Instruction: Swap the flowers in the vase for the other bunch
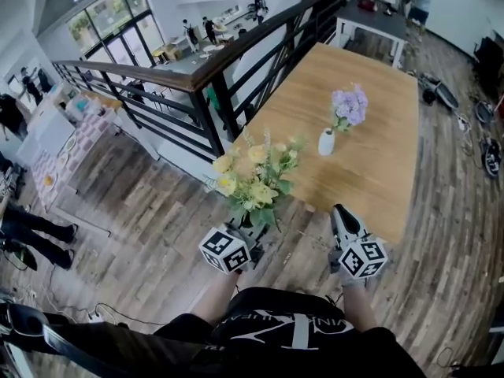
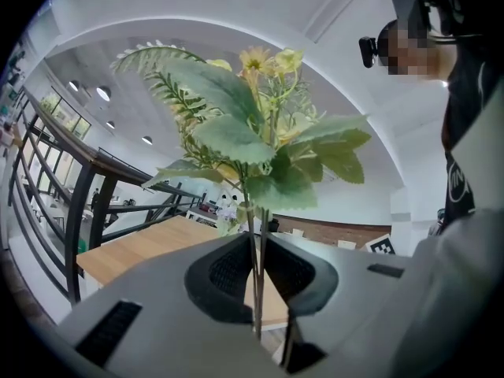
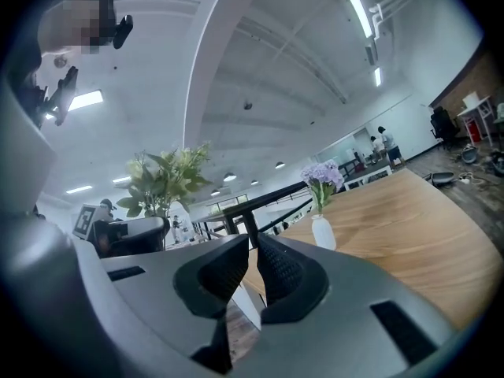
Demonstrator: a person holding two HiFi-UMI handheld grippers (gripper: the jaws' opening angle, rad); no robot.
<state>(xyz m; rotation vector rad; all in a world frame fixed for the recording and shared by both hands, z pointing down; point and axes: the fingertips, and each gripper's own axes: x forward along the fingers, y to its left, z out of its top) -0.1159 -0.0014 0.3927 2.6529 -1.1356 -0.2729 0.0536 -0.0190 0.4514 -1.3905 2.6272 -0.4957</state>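
Observation:
My left gripper (image 1: pixel 246 231) is shut on the thin stems of a bunch of yellow flowers (image 1: pixel 256 176) with green leaves, held upright just short of the wooden table's (image 1: pixel 378 179) near edge. In the left gripper view the stems (image 2: pixel 256 282) are pinched between the dark pads and the yellow flowers (image 2: pixel 252 132) rise above. A small white vase (image 1: pixel 326 142) with purple flowers (image 1: pixel 350 105) stands mid-table. My right gripper (image 1: pixel 339 211) is shut and empty and points level at the vase (image 3: pixel 323 231), which stands well ahead of it.
A black railing (image 1: pixel 197 93) runs along the table's left side above a lower floor where people stand. A grey table (image 1: pixel 370 18) stands far behind, and dark gear lies on the floor (image 1: pixel 441 93) at the right.

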